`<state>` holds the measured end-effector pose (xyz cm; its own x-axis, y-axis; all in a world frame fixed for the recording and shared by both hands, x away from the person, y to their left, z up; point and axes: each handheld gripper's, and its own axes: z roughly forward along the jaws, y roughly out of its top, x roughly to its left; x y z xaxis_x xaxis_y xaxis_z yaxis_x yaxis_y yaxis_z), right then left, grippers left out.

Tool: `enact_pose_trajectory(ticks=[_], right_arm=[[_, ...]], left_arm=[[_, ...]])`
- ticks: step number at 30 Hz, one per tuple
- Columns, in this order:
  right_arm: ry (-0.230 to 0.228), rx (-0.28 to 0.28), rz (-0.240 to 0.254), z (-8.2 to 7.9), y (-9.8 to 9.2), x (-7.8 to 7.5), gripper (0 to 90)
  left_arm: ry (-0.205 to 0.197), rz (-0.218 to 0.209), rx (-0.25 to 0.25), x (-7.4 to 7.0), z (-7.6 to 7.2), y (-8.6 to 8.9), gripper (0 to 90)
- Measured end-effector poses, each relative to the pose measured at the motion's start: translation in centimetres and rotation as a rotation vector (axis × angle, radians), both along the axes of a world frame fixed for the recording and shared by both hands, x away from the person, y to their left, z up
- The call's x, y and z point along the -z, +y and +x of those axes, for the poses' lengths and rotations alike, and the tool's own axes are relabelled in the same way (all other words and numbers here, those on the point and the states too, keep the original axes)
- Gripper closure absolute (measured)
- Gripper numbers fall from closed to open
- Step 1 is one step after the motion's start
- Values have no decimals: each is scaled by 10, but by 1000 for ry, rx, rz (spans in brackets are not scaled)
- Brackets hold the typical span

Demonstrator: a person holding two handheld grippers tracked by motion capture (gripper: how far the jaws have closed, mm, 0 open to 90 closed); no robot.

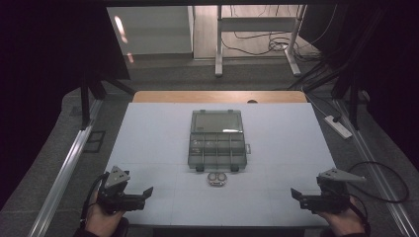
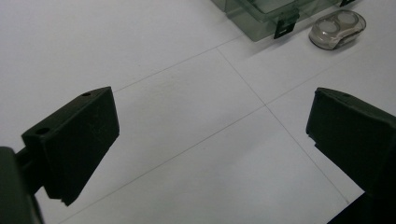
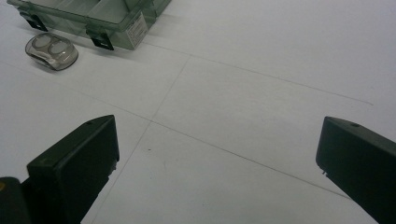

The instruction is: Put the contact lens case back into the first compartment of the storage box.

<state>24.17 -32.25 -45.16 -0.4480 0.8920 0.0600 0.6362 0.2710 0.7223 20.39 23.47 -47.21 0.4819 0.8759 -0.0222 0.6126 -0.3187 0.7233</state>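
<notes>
A clear grey compartment box lies shut in the middle of the white table, its two black latches facing me. Just in front of it sits a small clear case with two round wells. That case and a corner of the box appear at the top right of the left gripper view; in the right gripper view the case and the box are at the top left. My left gripper rests open at the near left, my right gripper open at the near right. Both hold nothing.
A wooden strip edges the table's far side. Beyond it are a white cabinet, desk legs and loose cables on the floor. A power strip lies right of the table, a metal rail left of it.
</notes>
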Motion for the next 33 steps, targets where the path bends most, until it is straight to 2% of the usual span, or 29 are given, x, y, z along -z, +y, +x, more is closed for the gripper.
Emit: enact_pose_trajectory(ticks=[8,20,29,33], right_arm=[[4,-6,-7,-1,1,0,0],[21,-27,-10,1,2,1,0],[33,-72,4,3,4,0,0],[20,-103,14,5,6,-2,0]], left_arm=[[16,13,19,1,2,-1,28],[13,7,18,0,2,-1,28],[8,2,23,0,1,0,29],[7,0,25,0,1,0,29]])
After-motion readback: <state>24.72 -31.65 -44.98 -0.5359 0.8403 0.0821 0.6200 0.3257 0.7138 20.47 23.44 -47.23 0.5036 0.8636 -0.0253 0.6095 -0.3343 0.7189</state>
